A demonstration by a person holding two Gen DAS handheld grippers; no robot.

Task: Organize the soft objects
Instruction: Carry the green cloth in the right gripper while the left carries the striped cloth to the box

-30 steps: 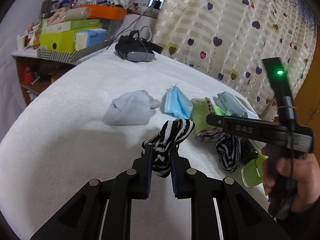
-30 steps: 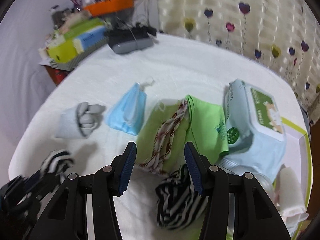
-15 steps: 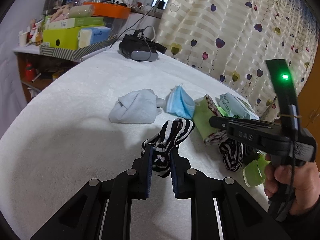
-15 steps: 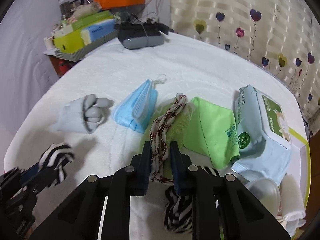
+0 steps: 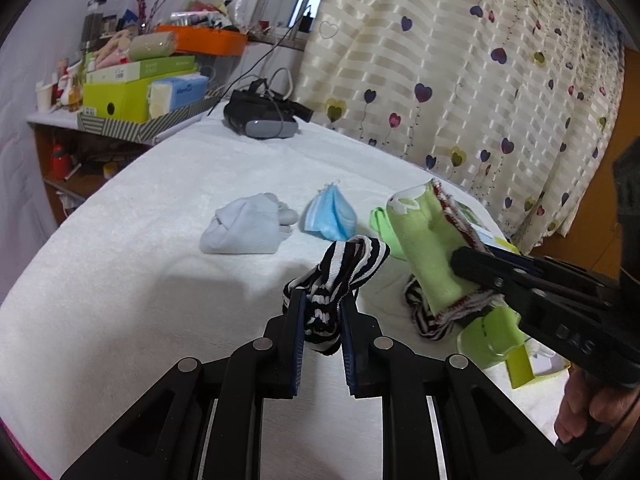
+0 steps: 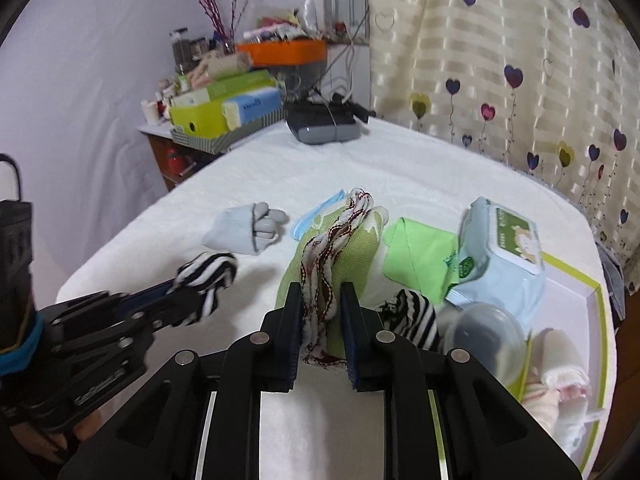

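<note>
Soft objects: several lay on a white-covered table; two were lifted clear of it, one in each gripper.
Left gripper: its jaws were pressed against a black-and-white striped sock, which bunched between the pads and stood up beyond the fingertips, off the table.
Right gripper: its jaws were clamped on the frayed white-and-red edge of a light green cloth; the cloth rose ahead of the fingertips, and in the left wrist view it hung tilted above the table surface.
Second striped sock: lay on the table just right of the right gripper's fingers, partly hidden by them.
Pale blue sock bundle: rested on the table, well ahead of the left gripper, with a grey toe end facing the blue face mask beside it.
Folded green cloth: lay flat between the lifted cloth and the wet-wipes pack, touching the pack.
Wet-wipes pack: pale blue with a green-and-white lid label, resting at the edge of a white tray with a green rim.
Tray contents: a clear domed lid and a pale rolled fabric item; what that item was could not be told.
Hand: gripped the right gripper's handle at the lower right of the left wrist view.
Background: a dark headset at the table's far end, a cluttered shelf, and a heart-print curtain.
</note>
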